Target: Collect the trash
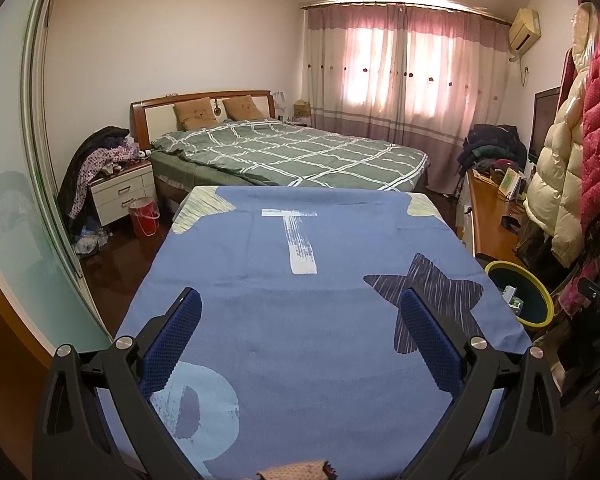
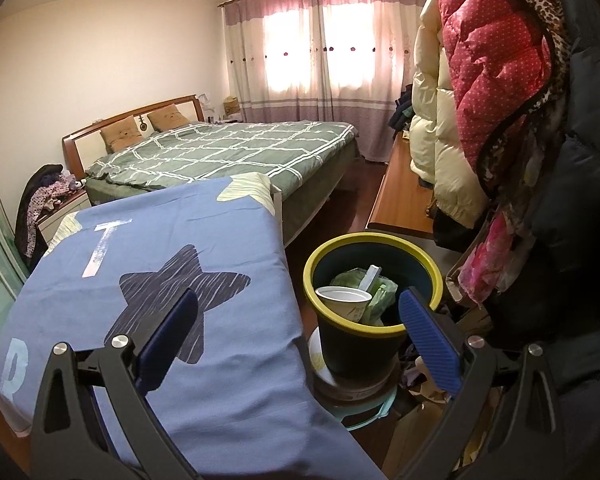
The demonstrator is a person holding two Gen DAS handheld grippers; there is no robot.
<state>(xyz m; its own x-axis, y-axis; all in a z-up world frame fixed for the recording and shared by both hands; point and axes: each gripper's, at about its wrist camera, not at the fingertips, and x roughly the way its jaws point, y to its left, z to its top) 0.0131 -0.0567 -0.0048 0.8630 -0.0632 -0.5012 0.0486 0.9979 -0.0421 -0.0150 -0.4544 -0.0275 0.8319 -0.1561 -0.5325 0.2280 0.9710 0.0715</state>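
Observation:
A dark bin with a yellow-green rim (image 2: 414,246) stands just right of the blue-clothed table (image 2: 204,236). Inside it lie a white paper cup (image 2: 346,300), a green plastic bag (image 2: 380,294) and a white stick-like piece (image 2: 371,276). My right gripper (image 2: 298,312) is open and empty, straddling the table's edge and the bin's near rim. My left gripper (image 1: 300,312) hangs open and empty over the blue cloth (image 1: 300,280), which bears a white T, a dark star and a pale P. The bin (image 1: 540,300) shows at that view's right edge. A tan knitted scrap (image 1: 296,470) peeks in at the bottom.
A bed with a green checked cover (image 1: 292,152) lies beyond the table. A nightstand piled with clothes (image 1: 120,184) and a red bucket (image 1: 144,216) stand at left. Hanging coats (image 2: 496,80) and a wooden desk (image 2: 400,184) crowd the right side.

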